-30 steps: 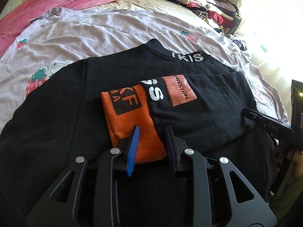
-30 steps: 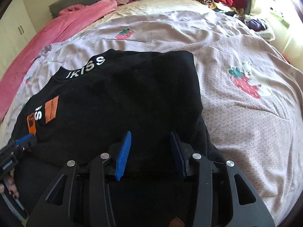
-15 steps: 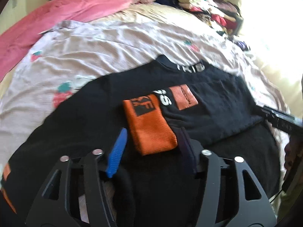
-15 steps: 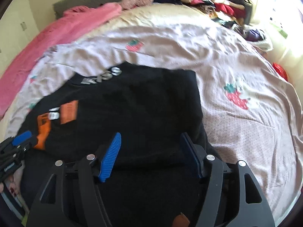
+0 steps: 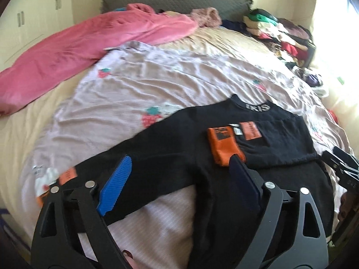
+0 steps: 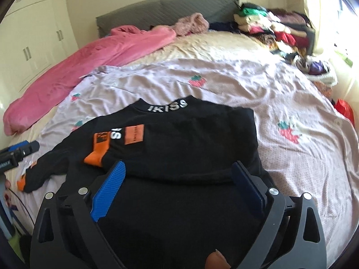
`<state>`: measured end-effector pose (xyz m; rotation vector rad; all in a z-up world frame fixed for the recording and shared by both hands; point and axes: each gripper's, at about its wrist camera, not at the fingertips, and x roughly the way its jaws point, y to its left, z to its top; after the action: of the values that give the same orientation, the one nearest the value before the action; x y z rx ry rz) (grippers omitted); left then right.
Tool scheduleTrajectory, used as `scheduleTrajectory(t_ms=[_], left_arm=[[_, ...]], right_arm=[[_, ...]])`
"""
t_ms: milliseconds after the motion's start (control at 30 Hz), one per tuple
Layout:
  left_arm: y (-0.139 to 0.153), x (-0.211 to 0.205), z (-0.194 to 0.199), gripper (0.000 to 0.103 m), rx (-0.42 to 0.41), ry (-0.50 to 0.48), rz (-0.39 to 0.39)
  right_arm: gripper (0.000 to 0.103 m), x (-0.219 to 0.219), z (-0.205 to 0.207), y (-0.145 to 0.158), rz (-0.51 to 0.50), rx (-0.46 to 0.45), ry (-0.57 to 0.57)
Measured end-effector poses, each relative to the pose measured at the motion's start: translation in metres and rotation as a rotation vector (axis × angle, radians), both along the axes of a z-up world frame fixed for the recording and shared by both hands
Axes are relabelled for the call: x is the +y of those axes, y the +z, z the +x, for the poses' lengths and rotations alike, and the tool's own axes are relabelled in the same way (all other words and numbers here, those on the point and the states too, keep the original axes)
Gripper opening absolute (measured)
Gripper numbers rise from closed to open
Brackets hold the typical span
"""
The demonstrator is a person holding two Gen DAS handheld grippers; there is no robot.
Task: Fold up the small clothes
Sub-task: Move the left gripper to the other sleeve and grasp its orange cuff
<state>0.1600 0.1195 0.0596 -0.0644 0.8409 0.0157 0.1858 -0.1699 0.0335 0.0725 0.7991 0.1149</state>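
Note:
A black sweater [image 5: 179, 148] with white collar lettering lies flat on the bed, also in the right wrist view [image 6: 190, 139]. Its right sleeve with an orange cuff [image 5: 224, 148] is folded across the chest. The left sleeve [image 5: 125, 163] stretches out to the side with an orange cuff at its end [image 5: 67, 176]. My left gripper [image 5: 179, 179] is open and empty above the left sleeve and armpit. My right gripper [image 6: 181, 186] is open and empty above the sweater's lower right part.
A pink blanket [image 5: 78, 49] lies along the bed's far left. A pile of folded clothes [image 6: 273, 29] sits at the far right by the grey headboard [image 6: 166, 11]. The strawberry-print sheet [image 6: 291, 112] surrounds the sweater. White wardrobes [image 6: 29, 35] stand left.
Both grippers opened wide and pulled back and up from the sweater. The left gripper let go of the folded sleeve's orange cuff and shifted left, over the outstretched sleeve.

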Motion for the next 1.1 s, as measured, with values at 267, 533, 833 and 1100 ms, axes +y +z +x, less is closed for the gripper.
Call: scheduleTrajectory(t_ms=[267, 533, 833, 1100], left_arm=[[0.001, 0.043, -0.034, 0.083, -0.002, 0.109, 0.003], [-0.009, 0.091, -0.062, 0.083, 0.009, 0.202, -0.012], [-0.026, 0.141, -0.09, 0.083, 0.045, 0.285, -0.058], [-0.045, 0.176, -0.112, 0.083, 0.079, 0.361, -0.124]], right_arm=[[0.096, 0.025, -0.022, 0.012, 0.004, -0.054, 0.091], [0.096, 0.045, -0.034, 0.012, 0.011, -0.061, 0.124], [0.096, 0.054, -0.043, 0.008, -0.022, -0.054, 0.128], [0.096, 0.065, -0.047, 0.001, -0.025, -0.037, 0.164]])
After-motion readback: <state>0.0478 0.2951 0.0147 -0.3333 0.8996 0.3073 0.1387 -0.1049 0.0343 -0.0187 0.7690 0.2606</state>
